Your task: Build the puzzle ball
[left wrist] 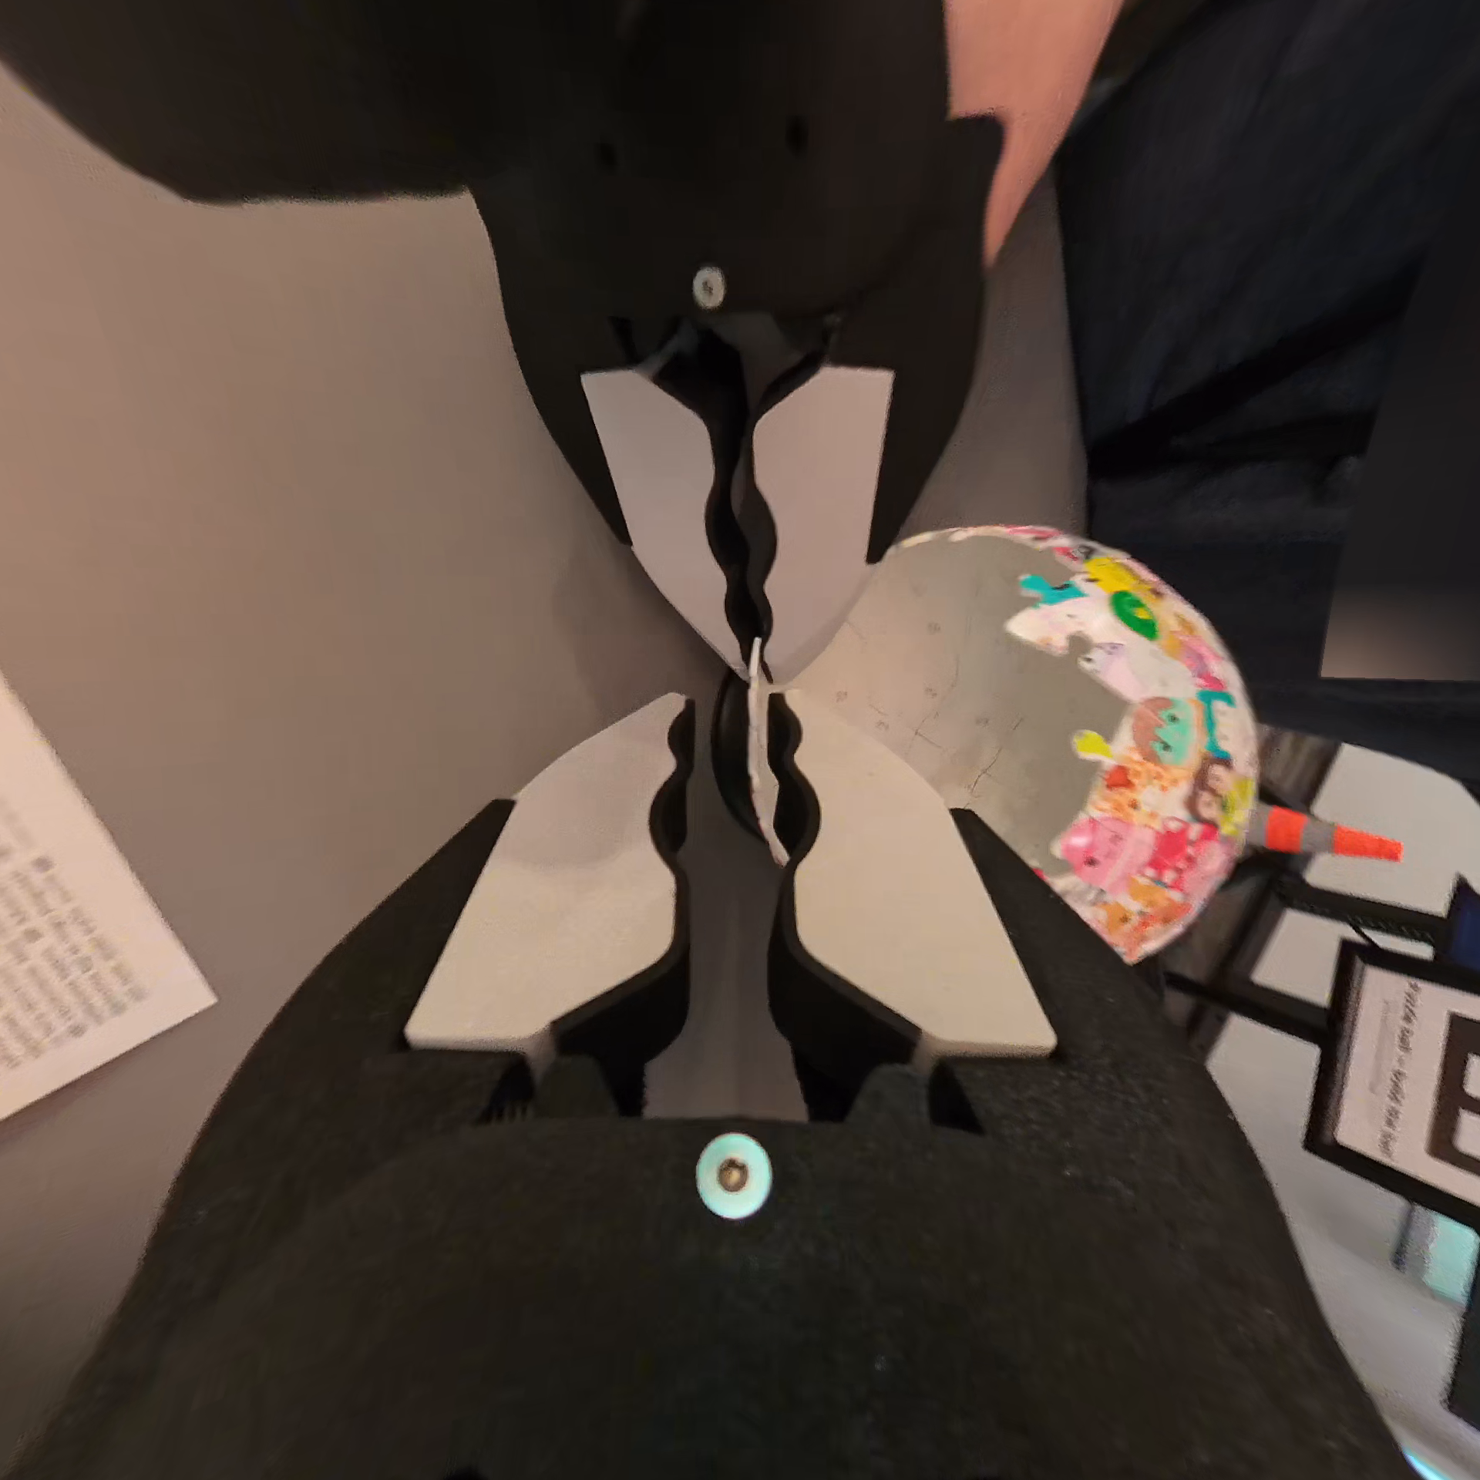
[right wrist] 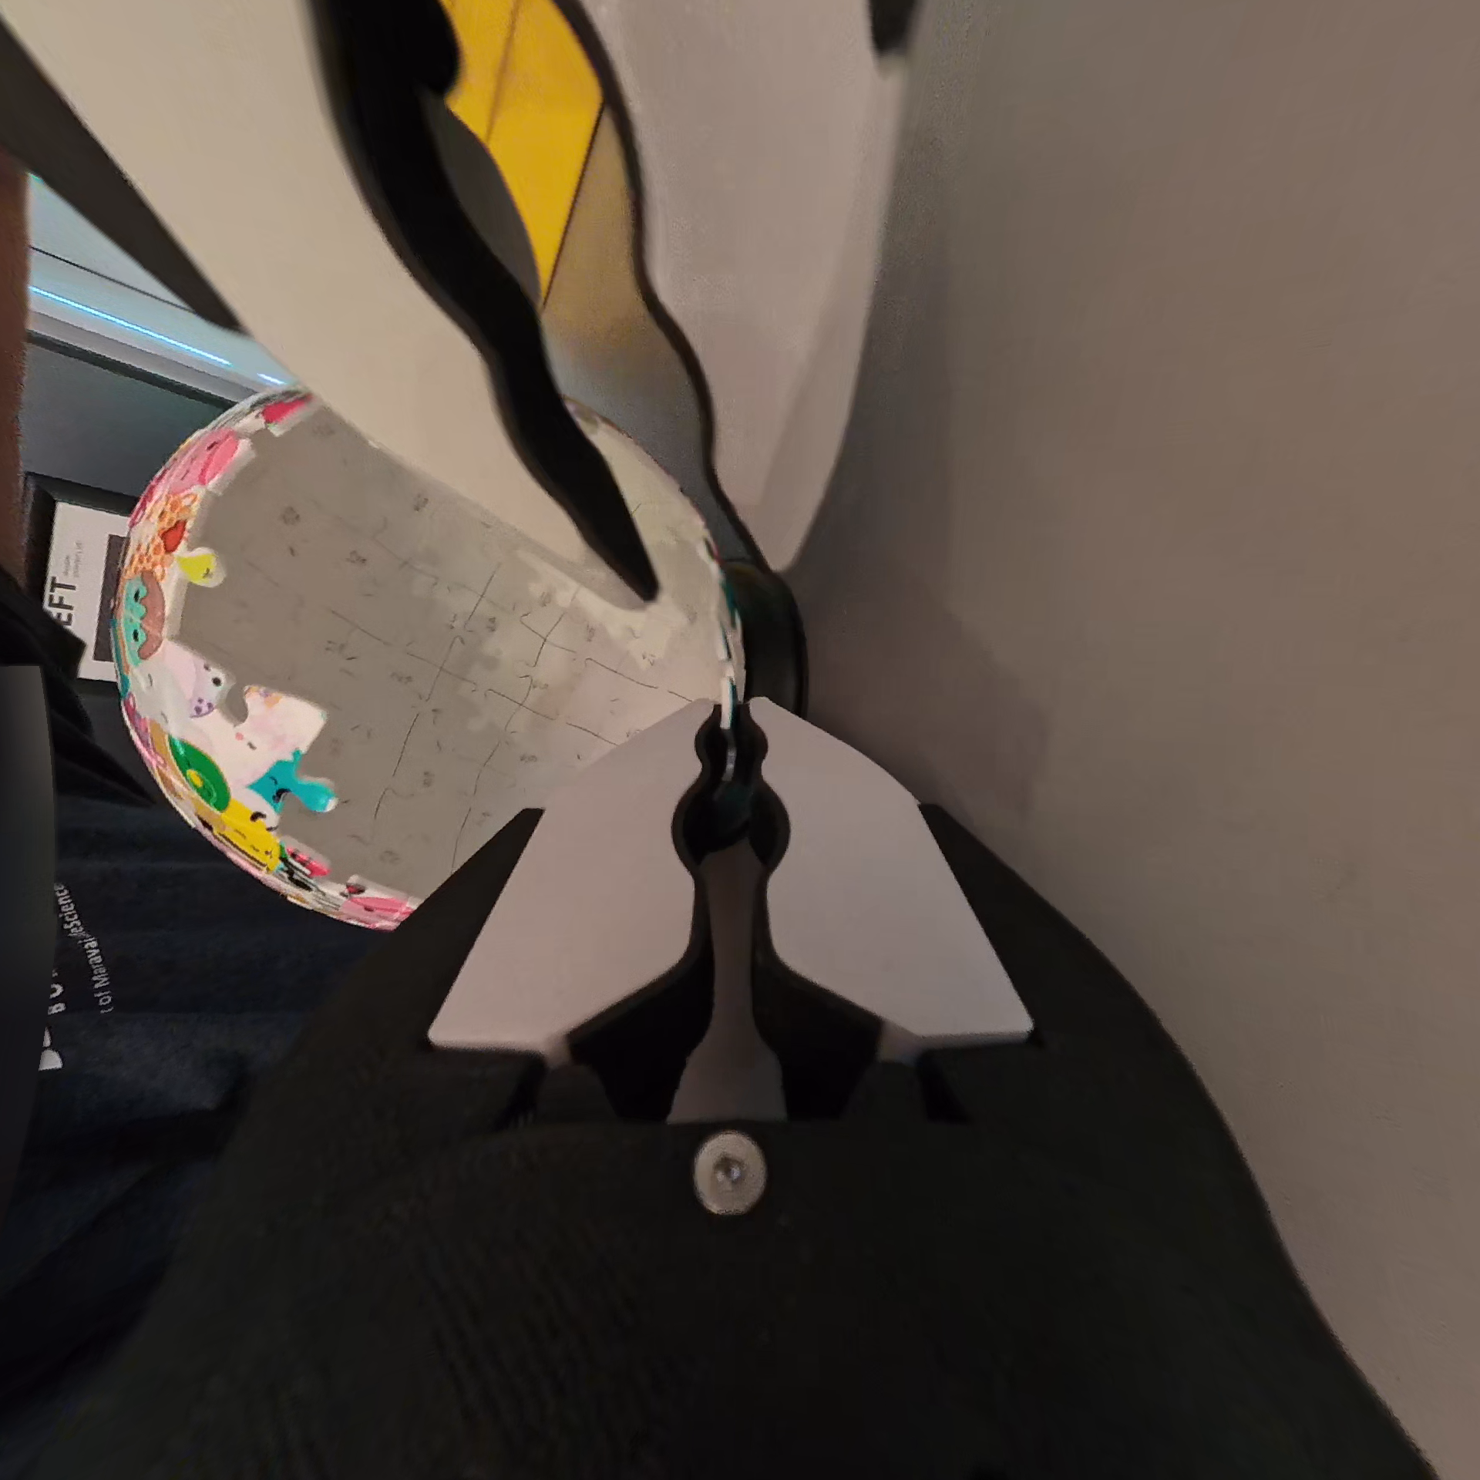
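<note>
The puzzle ball (left wrist: 961, 697) is a part-built shell, grey and numbered inside, with colourful cartoon pieces outside. It also shows in the right wrist view (right wrist: 400, 625). My right gripper (right wrist: 730, 705) is shut on a thin puzzle piece (right wrist: 727, 725) at the ball's rim. In the left wrist view it comes in from the top (left wrist: 757, 649). My left gripper (left wrist: 733, 705) is open, and the piece's white edge (left wrist: 761, 761) stands between its fingers, close to the right one. In the right wrist view the left gripper (right wrist: 717, 569) straddles the rim from above. A black round part (left wrist: 725, 769) sits behind the rim.
A printed sheet (left wrist: 64, 921) lies on the grey table (left wrist: 280, 561) at left. A framed sign (left wrist: 1409, 1065) and an orange-and-grey striped tip (left wrist: 1345, 841) are at right. A person in dark clothes (left wrist: 1241, 320) is behind the ball, with a hand (left wrist: 1017, 120) on the right gripper. Some 5 cm of space lies between my two pairs of fingers.
</note>
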Motion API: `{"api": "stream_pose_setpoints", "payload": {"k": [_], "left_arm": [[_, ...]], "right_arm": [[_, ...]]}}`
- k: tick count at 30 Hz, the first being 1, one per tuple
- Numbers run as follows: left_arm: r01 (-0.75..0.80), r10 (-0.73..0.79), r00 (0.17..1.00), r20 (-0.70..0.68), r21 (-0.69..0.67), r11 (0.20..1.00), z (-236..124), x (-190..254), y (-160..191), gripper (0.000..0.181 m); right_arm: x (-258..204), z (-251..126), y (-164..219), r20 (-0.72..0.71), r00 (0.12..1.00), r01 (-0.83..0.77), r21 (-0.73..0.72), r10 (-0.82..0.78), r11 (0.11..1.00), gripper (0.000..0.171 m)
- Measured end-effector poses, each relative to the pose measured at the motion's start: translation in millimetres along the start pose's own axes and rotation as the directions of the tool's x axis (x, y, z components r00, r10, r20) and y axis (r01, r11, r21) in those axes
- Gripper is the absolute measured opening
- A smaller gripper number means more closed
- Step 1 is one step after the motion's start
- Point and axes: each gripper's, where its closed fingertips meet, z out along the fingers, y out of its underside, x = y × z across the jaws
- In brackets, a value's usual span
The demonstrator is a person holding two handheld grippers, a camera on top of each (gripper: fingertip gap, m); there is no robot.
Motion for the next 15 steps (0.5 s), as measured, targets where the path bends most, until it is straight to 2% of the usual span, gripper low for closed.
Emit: {"api": "stream_pose_setpoints", "payload": {"k": [7,15], "left_arm": [[-0.078,0.046,0.987,0.153,0.216,0.973,-49,18,-13,0.01],[-0.115,0.058,0.971,0.231,0.245,0.963,-62,41,-2,0.009]], "right_arm": [[1,-1,0,0.01,1.0,-0.01,-0.028,0.01,1.0,0.004],[1,0,-2,-0.006,1.0,0.004,-0.046,-0.005,0.999,0.005]]}}
